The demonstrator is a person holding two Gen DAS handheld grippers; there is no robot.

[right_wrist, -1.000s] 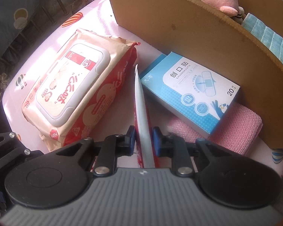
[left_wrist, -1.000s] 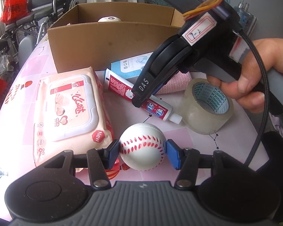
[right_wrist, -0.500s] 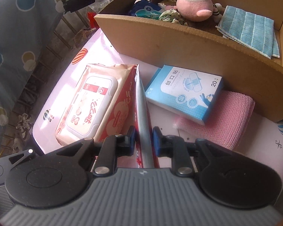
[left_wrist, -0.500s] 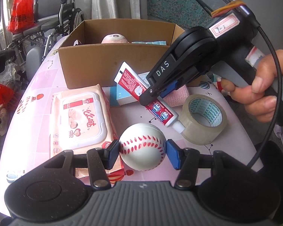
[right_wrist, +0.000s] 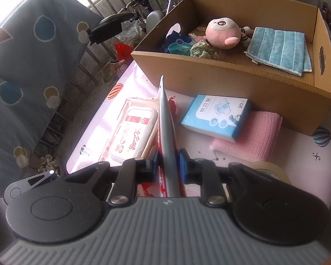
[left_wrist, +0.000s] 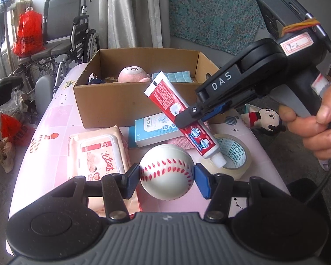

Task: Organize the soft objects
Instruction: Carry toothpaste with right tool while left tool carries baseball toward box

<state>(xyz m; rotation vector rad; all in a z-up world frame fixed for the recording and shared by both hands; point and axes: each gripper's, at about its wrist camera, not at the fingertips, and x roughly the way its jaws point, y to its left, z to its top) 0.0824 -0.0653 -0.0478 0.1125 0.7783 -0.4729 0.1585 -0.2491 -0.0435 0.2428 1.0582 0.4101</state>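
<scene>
Fingers of the left gripper (left_wrist: pixel 167 177) press on either side of a white baseball (left_wrist: pixel 166 172) with red stitching, held low in the centre of the left wrist view above the pink patterned counter (left_wrist: pixel 59 114). Fingers of the right gripper (right_wrist: pixel 168 162) are nearly closed, pinching a red-and-white toothpaste tube (left_wrist: pixel 183 117) edge-on in the right wrist view. In the left wrist view that tube hangs slanted in the middle of the frame, cap end down, in front of the cardboard box (left_wrist: pixel 121 101). A hand (left_wrist: pixel 317 128) at the right edge grips the right gripper's handle.

Around them, a pack of wet wipes (left_wrist: pixel 99 154) lies at lower left on the counter. Beside it a blue-and-white box of plasters (right_wrist: pixel 216 117) rests partly on a pink cloth (right_wrist: pixel 258 132), both close against the box's near wall. A roll of clear tape (left_wrist: pixel 231 154) sits right of the ball, and a small doll (left_wrist: pixel 264 119) lies at the counter's right edge. Inside the box are a pink plush toy (right_wrist: pixel 222 33), a blue checked cloth (right_wrist: pixel 280 48) and a blue packet (right_wrist: pixel 178 44). A wheelchair (left_wrist: pixel 61 33) stands at upper left, off the counter.

Readable writing: "DAS" on the right gripper's body, "LAUNCH" repeated inside the tape roll, and "20" on the plaster box.
</scene>
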